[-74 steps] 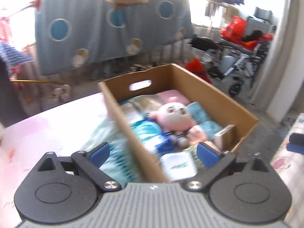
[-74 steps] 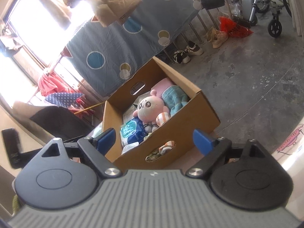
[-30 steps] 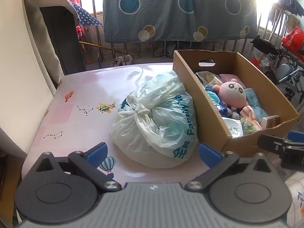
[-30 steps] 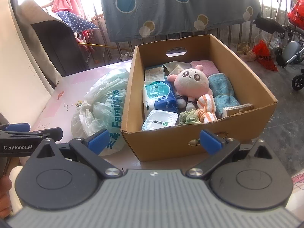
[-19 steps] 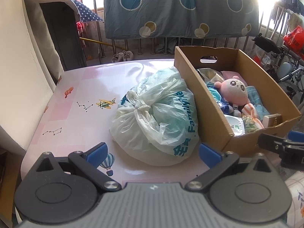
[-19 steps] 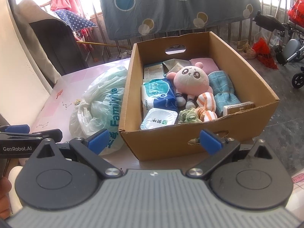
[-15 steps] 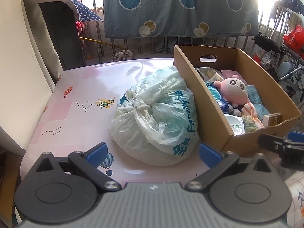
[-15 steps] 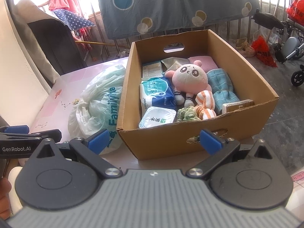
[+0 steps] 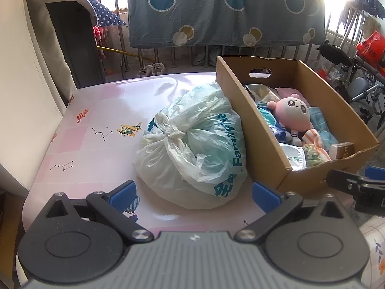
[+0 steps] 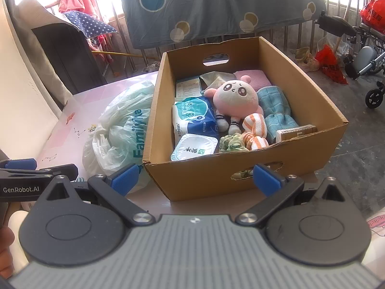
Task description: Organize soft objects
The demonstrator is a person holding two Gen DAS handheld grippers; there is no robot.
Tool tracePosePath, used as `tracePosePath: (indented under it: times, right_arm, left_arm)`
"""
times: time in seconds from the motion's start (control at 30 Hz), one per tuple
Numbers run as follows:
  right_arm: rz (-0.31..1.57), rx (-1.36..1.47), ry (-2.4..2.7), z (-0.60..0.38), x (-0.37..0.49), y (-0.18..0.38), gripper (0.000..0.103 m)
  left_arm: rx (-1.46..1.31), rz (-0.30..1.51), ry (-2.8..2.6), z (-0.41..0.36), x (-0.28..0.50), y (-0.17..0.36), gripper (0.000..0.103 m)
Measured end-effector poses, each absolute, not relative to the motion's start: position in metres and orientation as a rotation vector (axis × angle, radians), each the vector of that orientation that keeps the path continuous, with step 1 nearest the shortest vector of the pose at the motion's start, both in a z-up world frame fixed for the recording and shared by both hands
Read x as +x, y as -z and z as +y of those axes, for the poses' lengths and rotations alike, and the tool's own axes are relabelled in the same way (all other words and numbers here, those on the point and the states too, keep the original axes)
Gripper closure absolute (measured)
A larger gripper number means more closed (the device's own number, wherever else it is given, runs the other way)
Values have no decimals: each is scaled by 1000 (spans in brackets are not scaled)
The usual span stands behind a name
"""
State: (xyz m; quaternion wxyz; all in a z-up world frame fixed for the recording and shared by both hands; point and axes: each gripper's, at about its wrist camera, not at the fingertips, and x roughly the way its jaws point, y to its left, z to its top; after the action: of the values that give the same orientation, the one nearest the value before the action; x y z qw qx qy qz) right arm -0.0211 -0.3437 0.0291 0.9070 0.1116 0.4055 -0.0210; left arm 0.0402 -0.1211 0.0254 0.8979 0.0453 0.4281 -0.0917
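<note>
Both claws, the left claw [image 9: 193,193] and the right claw [image 10: 196,177], are open and empty; the tied plastic bag [image 9: 192,144] looks light and slippery, best held at its knot [image 9: 172,133].

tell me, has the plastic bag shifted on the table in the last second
No. The knotted plastic bag still leans against the cardboard box, just right of the table's airplane print.
</note>
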Motion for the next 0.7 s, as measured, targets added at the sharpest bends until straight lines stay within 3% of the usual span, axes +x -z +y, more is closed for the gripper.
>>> tracePosePath:
  times: [0.7]
  right_arm:
    - [850,219,32,-342,-20,-30,1]
  left_arm:
    - [79,891,201,-119,41,-24,0]
